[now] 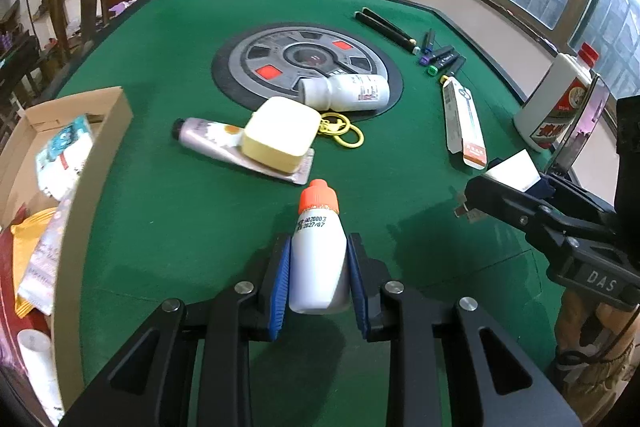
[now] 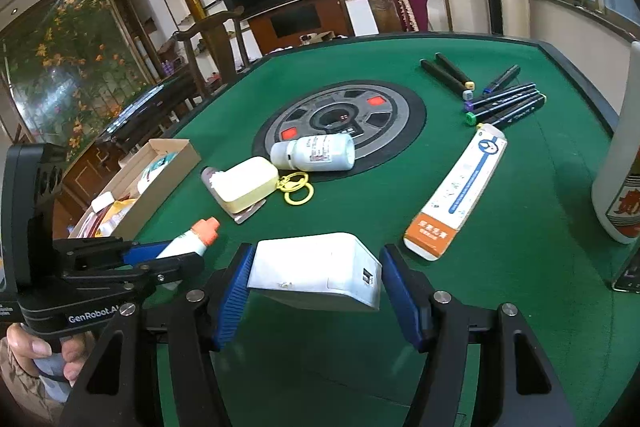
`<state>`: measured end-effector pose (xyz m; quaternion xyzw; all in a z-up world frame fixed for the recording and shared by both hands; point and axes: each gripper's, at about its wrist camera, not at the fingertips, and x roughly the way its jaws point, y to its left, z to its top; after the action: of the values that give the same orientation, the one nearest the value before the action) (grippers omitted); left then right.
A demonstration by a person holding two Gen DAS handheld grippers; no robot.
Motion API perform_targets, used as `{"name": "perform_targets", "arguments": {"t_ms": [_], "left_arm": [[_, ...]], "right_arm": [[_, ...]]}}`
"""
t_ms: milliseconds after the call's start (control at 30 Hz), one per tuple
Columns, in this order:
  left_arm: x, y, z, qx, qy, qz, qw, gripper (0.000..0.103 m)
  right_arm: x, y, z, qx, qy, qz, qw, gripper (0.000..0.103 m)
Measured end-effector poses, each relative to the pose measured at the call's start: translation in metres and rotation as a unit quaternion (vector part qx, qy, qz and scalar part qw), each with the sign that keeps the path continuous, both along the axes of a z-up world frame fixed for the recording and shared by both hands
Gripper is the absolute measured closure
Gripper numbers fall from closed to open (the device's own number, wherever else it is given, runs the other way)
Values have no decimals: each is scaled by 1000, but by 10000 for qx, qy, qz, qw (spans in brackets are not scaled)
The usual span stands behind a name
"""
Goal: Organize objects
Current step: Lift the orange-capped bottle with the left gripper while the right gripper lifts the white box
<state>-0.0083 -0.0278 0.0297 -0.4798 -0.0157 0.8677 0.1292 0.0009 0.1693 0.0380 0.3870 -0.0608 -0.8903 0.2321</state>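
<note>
My left gripper (image 1: 318,267) is shut on a small white bottle with an orange cap (image 1: 319,247), held above the green felt table (image 1: 180,219); it also shows in the right wrist view (image 2: 192,241). My right gripper (image 2: 316,275) is shut on a white box (image 2: 320,273), held just above the felt; the box also shows in the left wrist view (image 1: 514,171). A cardboard box (image 1: 80,195) with packets inside stands at the table's left edge, left of the left gripper.
On the felt lie a cream case (image 1: 280,135) on a tube, a yellow keyring (image 1: 344,133), a white pill bottle (image 1: 346,91), a long white-and-orange carton (image 1: 464,123) and several markers (image 1: 436,55). A tall white liquor bottle (image 1: 556,103) stands at right.
</note>
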Motion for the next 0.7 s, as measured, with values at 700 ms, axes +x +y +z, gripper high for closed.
{"name": "perform_targets", "arguments": {"t_ms": [700], "left_arm": [[12, -25, 12, 141, 230, 213, 9994, 77]], "right_arm": [[3, -41, -1, -85, 6, 320, 9994, 35]]}}
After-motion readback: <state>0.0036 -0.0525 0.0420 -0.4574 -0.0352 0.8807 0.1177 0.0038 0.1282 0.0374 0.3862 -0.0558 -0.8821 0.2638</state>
